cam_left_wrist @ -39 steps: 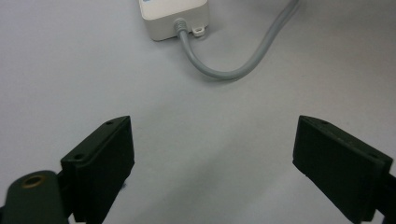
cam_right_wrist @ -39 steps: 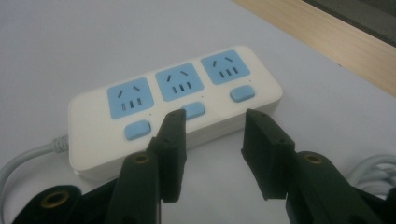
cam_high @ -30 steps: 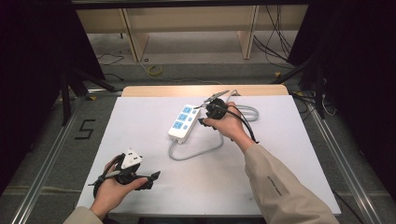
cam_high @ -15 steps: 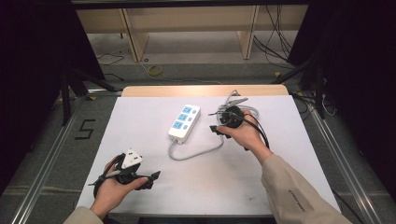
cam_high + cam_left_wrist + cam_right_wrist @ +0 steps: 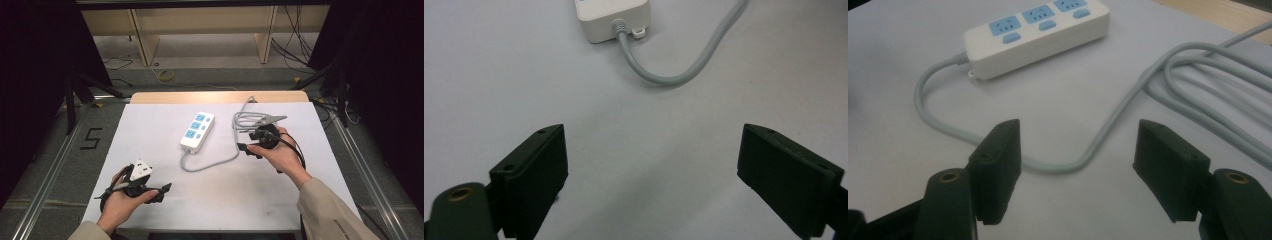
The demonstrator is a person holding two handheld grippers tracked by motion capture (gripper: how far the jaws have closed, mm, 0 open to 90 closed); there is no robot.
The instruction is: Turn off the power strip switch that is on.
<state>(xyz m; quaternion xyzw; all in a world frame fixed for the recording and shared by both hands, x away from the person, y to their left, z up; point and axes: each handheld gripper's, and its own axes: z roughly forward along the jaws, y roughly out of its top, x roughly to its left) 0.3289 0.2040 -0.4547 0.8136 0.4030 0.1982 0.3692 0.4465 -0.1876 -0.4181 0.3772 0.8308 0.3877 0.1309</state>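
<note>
So the right gripper (image 5: 248,141) has its jaws spread wide with nothing between them; they've just been opening up. It hovers over the white table (image 5: 150,125), just right of the power strip (image 5: 197,131), and in the right gripper view the grey cable (image 5: 1098,145) runs across the tabletop past the jaw tips, not pinched by them. The left gripper (image 5: 160,191) is released too, jaws wide apart and empty, sitting near the front left edge of the table, well apart from the strip. The strip itself lies flat around the middle of the table, blue sockets up, slightly angled. Its cable leaves the near end, curves right, then loops in a loose bundle (image 5: 245,120) behind the right gripper.
</note>
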